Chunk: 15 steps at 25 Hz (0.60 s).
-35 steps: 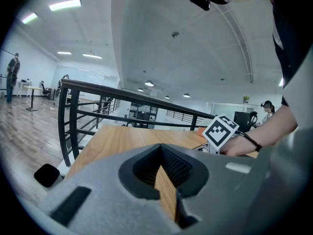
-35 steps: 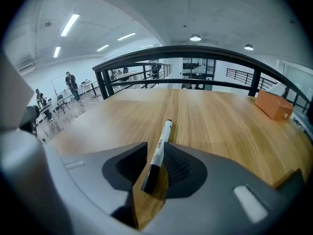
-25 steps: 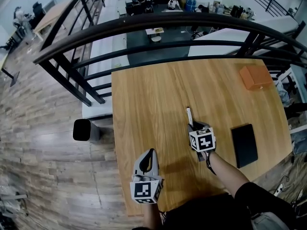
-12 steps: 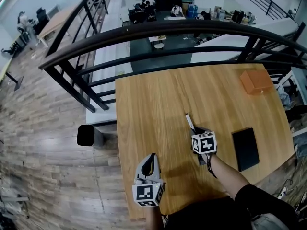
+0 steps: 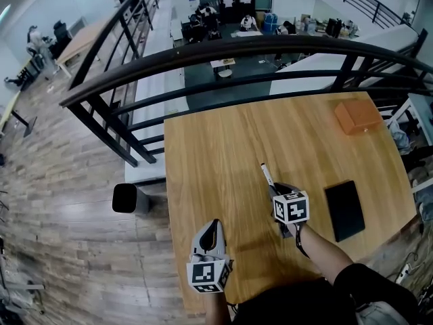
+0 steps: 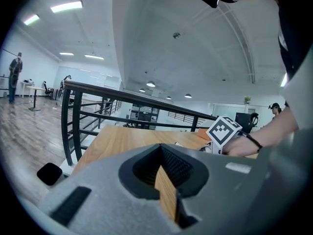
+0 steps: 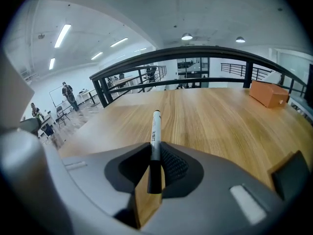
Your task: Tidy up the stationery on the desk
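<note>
Right now we are pinching a slim white marker pen with dark ends in our right gripper, whose grey jaws are pressing on its lower part from both sides while the rest of the pen is sticking out straight ahead of the fingertips, over the light wooden desk. We are keeping our left gripper lower and nearer to our body, with its jaws pressed together tip to tip and pointing forward across the desktop; it is sitting well apart from the right gripper, to that gripper's left. A flat black rectangular case is lying on the desk just to the right of the right gripper. An orange-brown box is resting far ahead of that gripper and off to its right, near the desk's far corner. A black metal railing is running beyond the far edge, ahead of both grippers.
</note>
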### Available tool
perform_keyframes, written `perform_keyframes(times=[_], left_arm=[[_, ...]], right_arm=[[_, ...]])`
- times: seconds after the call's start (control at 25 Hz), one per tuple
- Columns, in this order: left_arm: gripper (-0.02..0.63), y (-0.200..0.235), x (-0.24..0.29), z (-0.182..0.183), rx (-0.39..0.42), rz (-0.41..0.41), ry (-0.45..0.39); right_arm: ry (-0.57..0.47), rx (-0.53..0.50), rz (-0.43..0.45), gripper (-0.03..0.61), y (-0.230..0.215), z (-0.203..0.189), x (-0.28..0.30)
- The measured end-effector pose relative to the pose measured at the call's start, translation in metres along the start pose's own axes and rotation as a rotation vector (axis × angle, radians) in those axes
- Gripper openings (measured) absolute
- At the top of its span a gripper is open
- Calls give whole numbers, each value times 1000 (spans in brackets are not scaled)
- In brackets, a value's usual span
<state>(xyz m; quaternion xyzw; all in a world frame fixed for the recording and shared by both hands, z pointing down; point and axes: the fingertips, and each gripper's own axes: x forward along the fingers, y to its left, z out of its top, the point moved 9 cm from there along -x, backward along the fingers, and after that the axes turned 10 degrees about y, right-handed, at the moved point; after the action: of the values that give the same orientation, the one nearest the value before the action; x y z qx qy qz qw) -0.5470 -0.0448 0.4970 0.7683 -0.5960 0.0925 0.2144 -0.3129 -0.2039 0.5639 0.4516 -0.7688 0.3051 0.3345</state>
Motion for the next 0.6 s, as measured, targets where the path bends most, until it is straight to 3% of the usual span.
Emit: perform_keyframes(times=[0.6], left_arm=[[-3,-20,-20,4,41,4,-8]], right_arm=[[-89,46,91,80,4,-20,-58]])
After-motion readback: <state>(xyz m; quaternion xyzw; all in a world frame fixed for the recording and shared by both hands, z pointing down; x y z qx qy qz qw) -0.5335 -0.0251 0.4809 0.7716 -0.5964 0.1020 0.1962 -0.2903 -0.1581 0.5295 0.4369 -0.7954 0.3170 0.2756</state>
